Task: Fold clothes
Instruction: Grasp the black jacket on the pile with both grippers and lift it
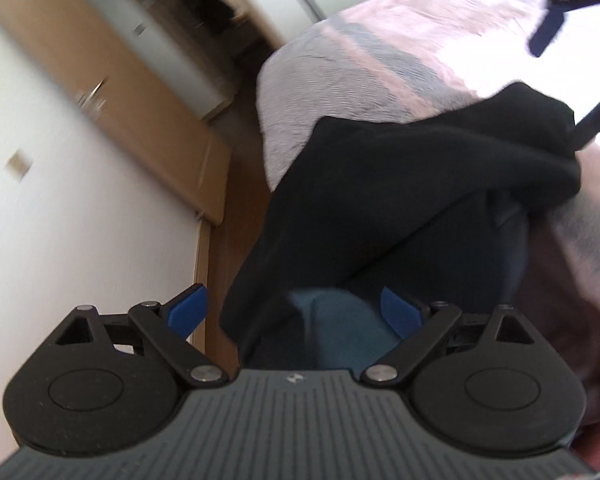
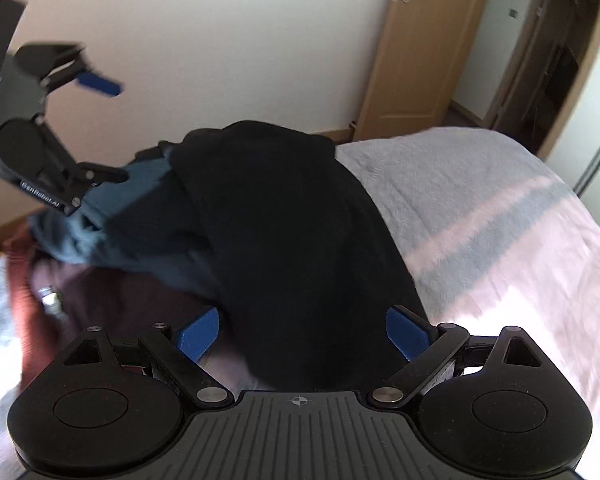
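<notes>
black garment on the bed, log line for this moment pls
black garment: heaped on bed | left gripper: open | right gripper: open | fold: not started

Both the left gripper (image 1: 296, 314) and the right gripper (image 2: 302, 334) share one build: a grey ribbed body, two round black housings, black link arms pinned with silver screws, and blue fingers (image 2: 200, 334). White "GenRobot.AI" lettering runs along the left gripper's side in the right wrist view.
</notes>
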`<action>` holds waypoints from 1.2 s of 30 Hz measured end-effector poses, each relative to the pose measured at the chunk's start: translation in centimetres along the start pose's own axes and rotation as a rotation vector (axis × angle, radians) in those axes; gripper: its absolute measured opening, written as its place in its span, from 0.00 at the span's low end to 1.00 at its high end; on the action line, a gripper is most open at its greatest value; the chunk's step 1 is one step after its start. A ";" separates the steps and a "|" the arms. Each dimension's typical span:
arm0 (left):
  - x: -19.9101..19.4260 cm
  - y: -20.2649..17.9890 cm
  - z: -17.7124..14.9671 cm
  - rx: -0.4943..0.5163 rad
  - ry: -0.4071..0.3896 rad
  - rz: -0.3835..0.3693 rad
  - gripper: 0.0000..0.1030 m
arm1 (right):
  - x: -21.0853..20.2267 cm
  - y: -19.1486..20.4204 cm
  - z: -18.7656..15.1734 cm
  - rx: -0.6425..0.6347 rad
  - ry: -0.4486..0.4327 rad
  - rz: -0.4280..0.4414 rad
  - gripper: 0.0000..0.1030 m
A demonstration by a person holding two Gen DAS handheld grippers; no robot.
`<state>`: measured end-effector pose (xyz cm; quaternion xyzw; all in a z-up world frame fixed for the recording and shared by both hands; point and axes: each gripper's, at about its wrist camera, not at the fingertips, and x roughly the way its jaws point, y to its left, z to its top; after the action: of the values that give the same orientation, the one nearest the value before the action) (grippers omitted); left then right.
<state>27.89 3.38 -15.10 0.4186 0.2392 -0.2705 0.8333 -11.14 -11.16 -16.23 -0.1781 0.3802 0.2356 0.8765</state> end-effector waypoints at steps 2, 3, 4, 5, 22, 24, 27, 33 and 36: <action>1.9 -0.2 -0.4 0.056 -0.012 -0.020 0.81 | 2.7 -0.1 0.3 -0.007 0.016 0.026 0.69; 2.5 -0.1 -0.6 0.077 -0.027 -0.019 0.81 | 4.0 0.1 0.4 -0.012 0.029 0.035 0.65; 3.0 -0.2 -0.8 0.095 -0.048 -0.015 0.81 | 5.2 0.2 0.4 -0.017 0.032 0.041 0.63; 3.4 -0.2 -1.0 0.113 -0.069 -0.010 0.81 | 6.0 0.4 0.6 -0.034 0.032 0.037 0.63; -2.1 -0.1 4.7 0.177 -0.234 -0.108 0.02 | -0.1 -4.5 2.2 -0.053 -0.112 -0.075 0.06; -5.6 -1.2 6.1 0.186 -0.284 -0.127 0.01 | -3.2 -5.9 1.5 -0.037 -0.146 -0.114 0.05; -11.4 -4.6 8.1 0.190 -0.344 -0.178 0.00 | -8.4 -7.6 -0.4 -0.027 -0.187 -0.166 0.00; -22.4 -17.2 11.3 0.197 -0.432 -0.378 0.00 | -19.0 -11.0 -10.5 0.056 -0.154 -0.254 0.00; -26.5 -25.8 12.1 0.218 -0.421 -0.480 0.00 | -23.5 -12.6 -16.9 0.140 -0.102 -0.269 0.00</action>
<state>-6.45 -12.98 -6.71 0.3721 0.1231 -0.5636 0.7272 -28.16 -36.36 -7.89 -0.1539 0.3235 0.0976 0.9285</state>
